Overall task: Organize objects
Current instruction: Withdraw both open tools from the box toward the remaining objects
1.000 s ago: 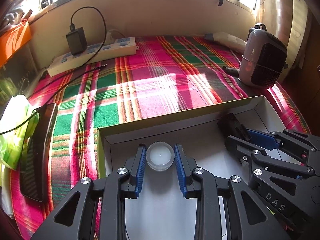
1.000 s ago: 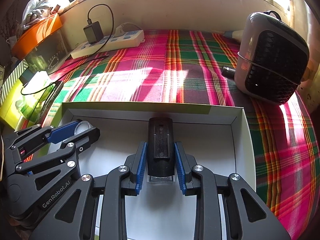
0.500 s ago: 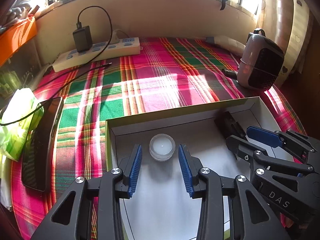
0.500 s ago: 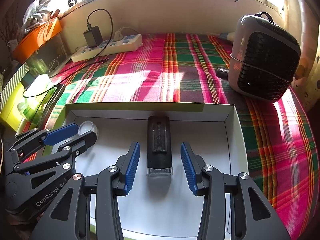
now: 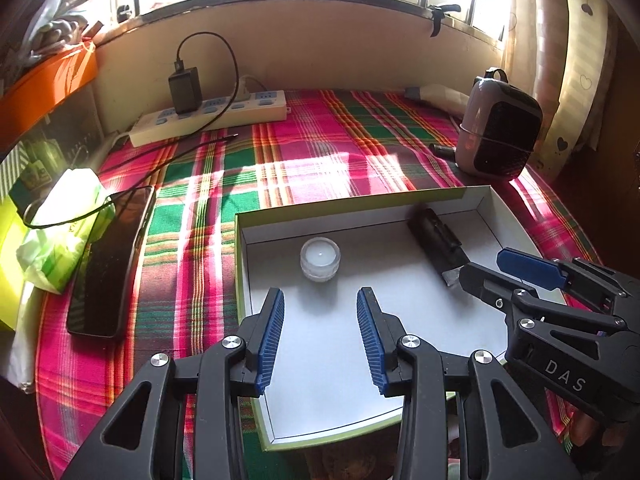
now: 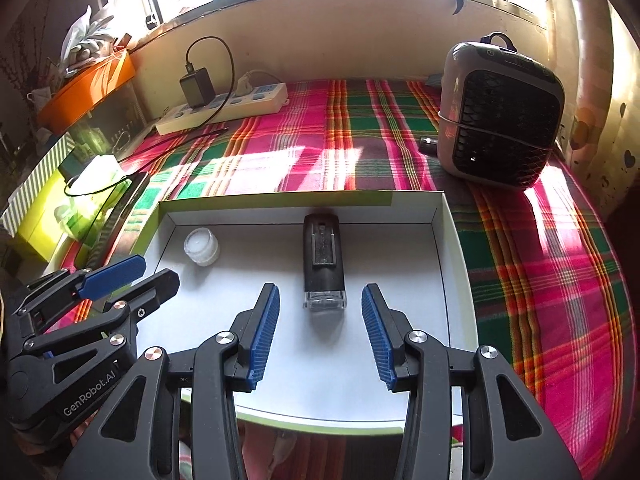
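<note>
Shallow box (image 5: 486,194), white inside with a green outer edge: lies open on the plaid tablecloth (image 5: 320,148), near the front of the table.

Small round clear jar (image 5: 320,259) with a white top: stands on the box floor towards its left rear corner; seen in the right wrist view at (image 6: 201,246).

Black oblong device (image 6: 323,256) with a clear end cap: lies flat on the box floor, about mid-width, long axis running front to back, clear end nearest the front. Well apart from the jar.

Left gripper (image 5: 320,332): jaws spread wide, holding nothing, poised over the box floor just in front of the jar, not touching it.

Right gripper (image 6: 320,330): jaws spread wide, holding nothing, flanking the clear end of the device without contact.

Other items on the cloth:
- White power strip (image 5: 208,118) with a black adapter (image 5: 184,89) plugged in, at the back wall.
- Dark phone (image 5: 110,260), left of the box, beside a green-and-white packet (image 5: 60,228).
- Grey heater (image 6: 500,118) with a dark grille, rear right.
</note>
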A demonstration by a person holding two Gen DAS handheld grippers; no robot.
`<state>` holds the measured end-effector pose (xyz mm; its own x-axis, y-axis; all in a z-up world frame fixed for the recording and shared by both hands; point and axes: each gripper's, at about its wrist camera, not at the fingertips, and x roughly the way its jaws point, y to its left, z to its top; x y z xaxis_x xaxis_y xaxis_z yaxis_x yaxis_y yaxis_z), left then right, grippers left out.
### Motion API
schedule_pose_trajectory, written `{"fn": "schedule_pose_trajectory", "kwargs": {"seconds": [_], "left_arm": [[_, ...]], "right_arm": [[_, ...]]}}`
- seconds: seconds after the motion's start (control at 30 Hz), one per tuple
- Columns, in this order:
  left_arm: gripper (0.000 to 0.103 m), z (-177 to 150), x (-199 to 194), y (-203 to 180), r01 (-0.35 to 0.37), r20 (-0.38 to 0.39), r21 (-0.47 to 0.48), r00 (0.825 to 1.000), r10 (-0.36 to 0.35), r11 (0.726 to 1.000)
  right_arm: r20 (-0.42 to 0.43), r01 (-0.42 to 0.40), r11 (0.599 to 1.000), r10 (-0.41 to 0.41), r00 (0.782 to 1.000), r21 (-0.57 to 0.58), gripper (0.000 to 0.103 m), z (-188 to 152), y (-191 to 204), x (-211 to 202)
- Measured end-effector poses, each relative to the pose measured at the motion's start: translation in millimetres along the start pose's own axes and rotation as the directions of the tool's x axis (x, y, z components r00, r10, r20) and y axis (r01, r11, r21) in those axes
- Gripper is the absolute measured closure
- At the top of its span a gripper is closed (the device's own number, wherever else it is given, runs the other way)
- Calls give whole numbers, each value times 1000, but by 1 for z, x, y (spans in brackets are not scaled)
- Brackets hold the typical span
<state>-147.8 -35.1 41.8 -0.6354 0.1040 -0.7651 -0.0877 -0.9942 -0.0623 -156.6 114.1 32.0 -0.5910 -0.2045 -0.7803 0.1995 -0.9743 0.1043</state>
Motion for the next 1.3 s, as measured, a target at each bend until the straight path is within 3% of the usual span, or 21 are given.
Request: {"fn": "schedule_pose_trajectory", "kwargs": {"seconds": [0.4, 0.53, 0.83, 1.3], "left_arm": [[67, -25, -38, -3, -12, 60, -6, 998, 13, 1000], [67, -33, -47, -5, -45, 77, 5, 996, 45, 999], [67, -49, -58, -6, -29, 84, 0, 996, 29, 1000], [67, -78, -71, -5, 56, 77, 1, 995, -56, 998]], "right_arm": [[55, -3, 1000, 3, 998, -2, 59, -23, 4, -37], [64, 4, 1000, -4, 998, -11, 59, -31, 6, -42], [68, 3, 1000, -2, 998, -7, 59, -48, 6, -52], [130, 24, 1000, -21, 991, -20, 59, -66, -6, -74]]}}
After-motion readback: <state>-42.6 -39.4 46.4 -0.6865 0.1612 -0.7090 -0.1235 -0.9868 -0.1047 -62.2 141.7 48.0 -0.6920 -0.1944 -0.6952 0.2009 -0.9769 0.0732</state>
